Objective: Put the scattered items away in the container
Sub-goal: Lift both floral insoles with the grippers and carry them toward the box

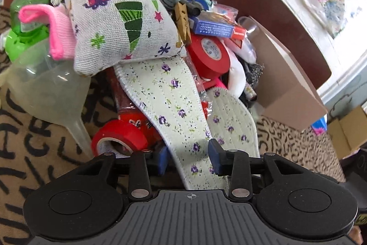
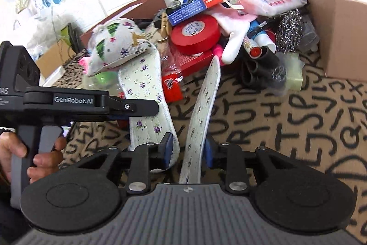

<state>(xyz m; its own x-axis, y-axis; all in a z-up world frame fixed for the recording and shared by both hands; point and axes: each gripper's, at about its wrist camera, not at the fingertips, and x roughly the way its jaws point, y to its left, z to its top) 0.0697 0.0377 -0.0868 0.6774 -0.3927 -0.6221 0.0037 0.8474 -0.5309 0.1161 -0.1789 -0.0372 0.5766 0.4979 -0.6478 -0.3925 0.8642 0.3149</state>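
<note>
A heap of small items lies on a letter-patterned rug beside a cardboard box, whose wall also shows in the left wrist view. One floral insole lies flat out of the heap and passes between the jaws of my left gripper, which stands open around it. A second floral insole stands on edge between the jaws of my right gripper; there is a gap on its left side, so that gripper is open. The left gripper, held by a hand, reaches over the flat insole.
The heap holds a Christmas-print pouch, a red tape roll, a second red roll, a pink sock, a clear funnel, a green bottle and a blue packet. A metal scourer lies near the box wall.
</note>
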